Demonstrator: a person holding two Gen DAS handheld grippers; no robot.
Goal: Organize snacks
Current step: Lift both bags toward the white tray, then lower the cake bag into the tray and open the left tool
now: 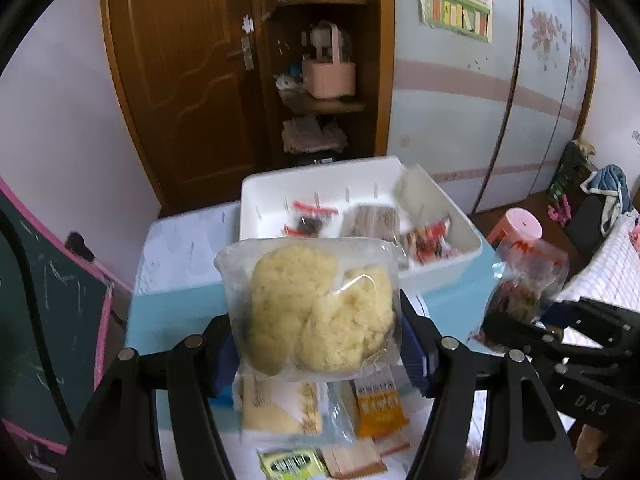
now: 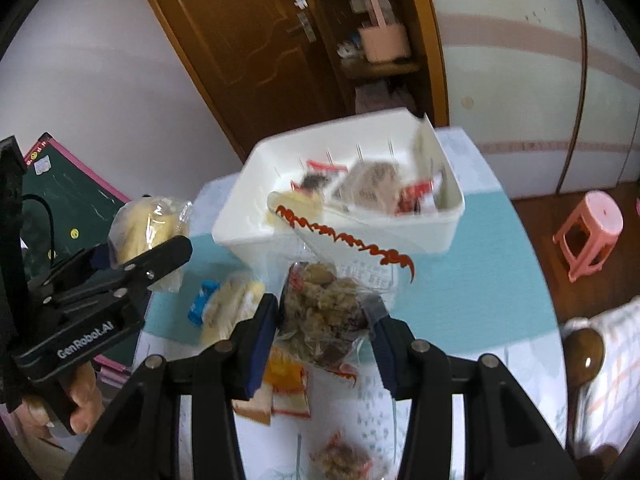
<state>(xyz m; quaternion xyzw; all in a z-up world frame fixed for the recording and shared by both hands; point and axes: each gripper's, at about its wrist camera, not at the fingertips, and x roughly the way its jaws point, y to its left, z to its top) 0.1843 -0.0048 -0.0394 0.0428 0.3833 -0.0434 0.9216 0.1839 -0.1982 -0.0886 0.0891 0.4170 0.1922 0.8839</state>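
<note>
My left gripper is shut on a clear bag of yellow puffed cakes and holds it above the table, short of the white bin. My right gripper is shut on a clear bag of brown nutty snacks with a red zigzag edge, also in front of the bin. The bin holds several packets. In the right wrist view the left gripper with the yellow bag is at the left. In the left wrist view the right gripper's bag is at the right.
Loose packets lie on the table under the grippers: a yellow cake packet, an orange packet, a green one. A pink stool stands right of the table. A chalkboard leans at the left. A wooden door and shelf are behind.
</note>
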